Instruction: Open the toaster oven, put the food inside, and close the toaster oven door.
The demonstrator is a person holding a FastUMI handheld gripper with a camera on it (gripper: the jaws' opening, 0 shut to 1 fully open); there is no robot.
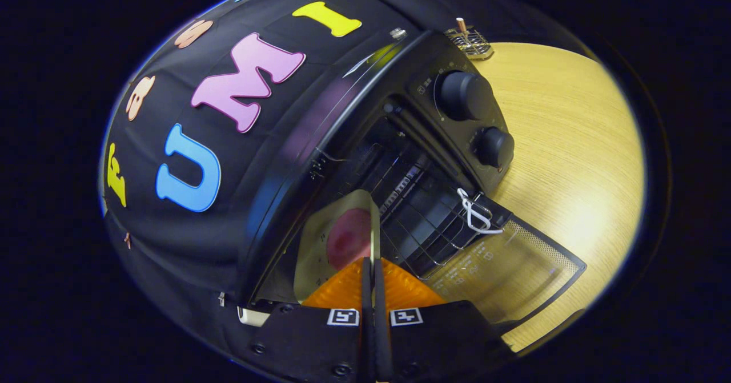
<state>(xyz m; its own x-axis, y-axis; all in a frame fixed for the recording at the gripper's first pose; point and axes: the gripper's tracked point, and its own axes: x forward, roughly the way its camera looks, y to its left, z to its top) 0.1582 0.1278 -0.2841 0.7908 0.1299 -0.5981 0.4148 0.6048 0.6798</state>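
Observation:
The black toaster oven (365, 120) stands on the wooden table (571, 143), tilted in my view, with its glass door (514, 269) swung fully down and open. Its wire rack (422, 223) shows inside the dark cavity. My gripper (374, 266) is shut on a thin, flat cream-coloured piece of food (334, 240) with a round pink patch on it. The food stands on edge between the fingers and reaches into the mouth of the oven, over the near end of the rack.
Two round knobs (465, 95) (494, 146) sit on the oven's control panel beside the opening. A white cord loop (477, 214) hangs at the door's hinge end. A small wire holder (469, 40) stands on the table behind the oven.

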